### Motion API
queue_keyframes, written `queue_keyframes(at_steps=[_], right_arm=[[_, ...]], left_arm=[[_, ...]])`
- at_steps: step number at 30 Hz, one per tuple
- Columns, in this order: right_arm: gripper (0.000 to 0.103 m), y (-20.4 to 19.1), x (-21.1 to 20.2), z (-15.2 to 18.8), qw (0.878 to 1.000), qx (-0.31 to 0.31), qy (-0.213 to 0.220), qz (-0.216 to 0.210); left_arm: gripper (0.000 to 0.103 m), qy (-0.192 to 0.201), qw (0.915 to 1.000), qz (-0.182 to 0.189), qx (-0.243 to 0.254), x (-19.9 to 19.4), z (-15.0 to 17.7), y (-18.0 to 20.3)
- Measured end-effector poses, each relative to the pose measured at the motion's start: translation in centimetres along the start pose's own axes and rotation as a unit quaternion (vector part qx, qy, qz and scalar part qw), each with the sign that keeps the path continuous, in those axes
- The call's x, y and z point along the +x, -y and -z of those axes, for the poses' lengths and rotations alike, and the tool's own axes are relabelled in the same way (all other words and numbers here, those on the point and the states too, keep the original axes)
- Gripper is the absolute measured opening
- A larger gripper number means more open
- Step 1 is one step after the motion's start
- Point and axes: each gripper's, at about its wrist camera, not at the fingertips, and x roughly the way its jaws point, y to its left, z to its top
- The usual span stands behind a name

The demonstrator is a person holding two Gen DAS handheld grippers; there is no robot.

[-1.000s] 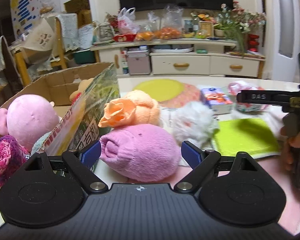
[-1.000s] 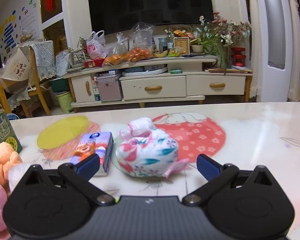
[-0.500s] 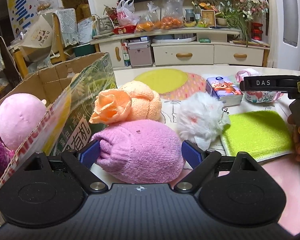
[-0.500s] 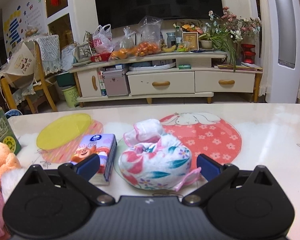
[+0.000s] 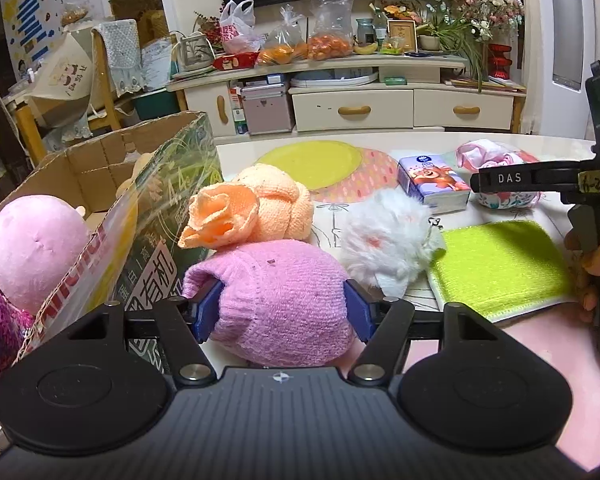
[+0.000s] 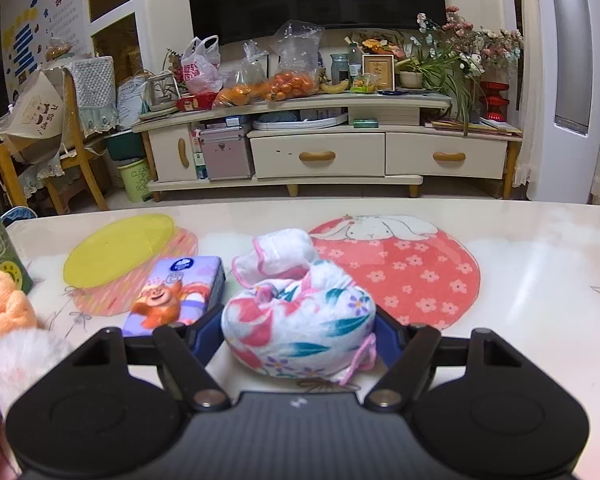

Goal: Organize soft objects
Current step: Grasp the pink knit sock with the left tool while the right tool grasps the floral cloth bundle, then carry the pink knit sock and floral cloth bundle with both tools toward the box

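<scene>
My left gripper (image 5: 281,310) is shut on a pink knitted bundle (image 5: 276,296); both blue pads press its sides on the table. Behind it lie an orange towel bundle (image 5: 256,208) and a white fluffy toy (image 5: 384,240). A cardboard box (image 5: 112,184) at left holds a pink plush (image 5: 36,248). My right gripper (image 6: 298,334) is shut on a floral cloth bundle (image 6: 300,328), pads touching both sides. The right gripper also shows at the right of the left wrist view (image 5: 540,180).
A green sponge cloth (image 5: 500,264) lies at right, a tissue pack (image 6: 176,292) left of the floral bundle. Yellow (image 6: 120,248) and red rabbit (image 6: 400,268) mats lie on the table. A TV cabinet (image 6: 340,156) stands beyond.
Both grippers moved forward around their bundles and closed: the left jaws onto the pink knitted bundle, the right jaws onto the floral cloth bundle.
</scene>
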Motion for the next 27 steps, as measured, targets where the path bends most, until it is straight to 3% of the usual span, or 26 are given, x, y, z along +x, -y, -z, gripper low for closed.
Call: queue_keyframes(at_steps=[10,27], right_arm=[[0.074,-0.4,-1.7,1.1,1.0,0.002,0.008,0.004],[0.074,-0.8,-5.5,3.6,0.999,0.016,0.024,0.021]], left_arm=[[0.077,-0.009,0.9988,0.047,-0.01,-1.1,0.4,0.2],[0.077,-0.018,0.9958,0.09,-0.006,-2.1,1.2,0.0]])
